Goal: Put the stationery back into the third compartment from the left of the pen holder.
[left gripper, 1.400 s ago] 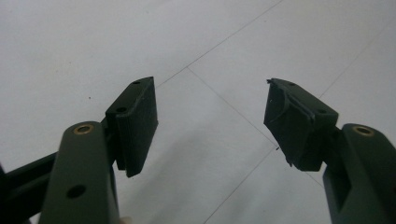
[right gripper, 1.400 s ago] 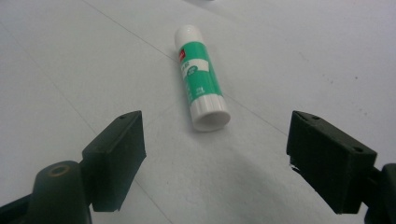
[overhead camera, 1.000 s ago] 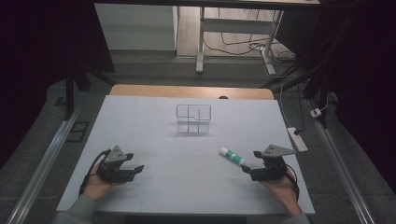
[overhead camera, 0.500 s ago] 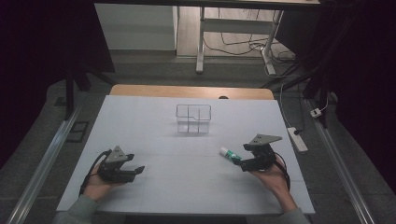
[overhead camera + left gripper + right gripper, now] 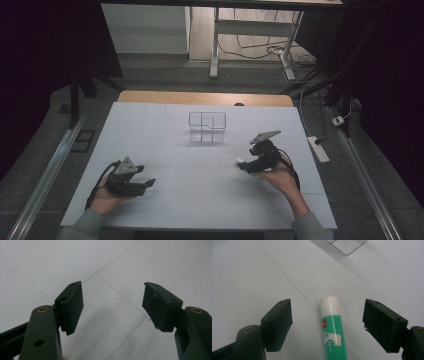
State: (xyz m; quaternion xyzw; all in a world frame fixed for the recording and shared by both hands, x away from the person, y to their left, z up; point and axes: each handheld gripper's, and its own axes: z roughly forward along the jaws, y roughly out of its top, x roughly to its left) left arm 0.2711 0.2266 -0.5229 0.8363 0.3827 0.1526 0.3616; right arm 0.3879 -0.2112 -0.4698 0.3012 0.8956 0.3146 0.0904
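A green glue stick (image 5: 333,327) with a white cap lies flat on the white table sheet (image 5: 165,145). In the high view its white cap (image 5: 240,162) pokes out at the right gripper's tips. My right gripper (image 5: 329,308) is open and straddles the stick, a clear gap on each side; its jaws have just been closing a little. In the high view this right gripper (image 5: 248,167) sits right of centre, pointing left. My left gripper (image 5: 149,184) rests at the near left, open, with bare sheet between its pads (image 5: 72,302).
A clear plastic box (image 5: 207,127) with compartments stands at the middle of the table, beyond both grippers; its corner (image 5: 347,245) shows in the right gripper view. A white power strip (image 5: 318,149) lies on the floor to the right.
My right gripper has moved left and a little away from the near edge, coming over the glue stick so that most of it is now hidden in the high view. The left hand stayed still.
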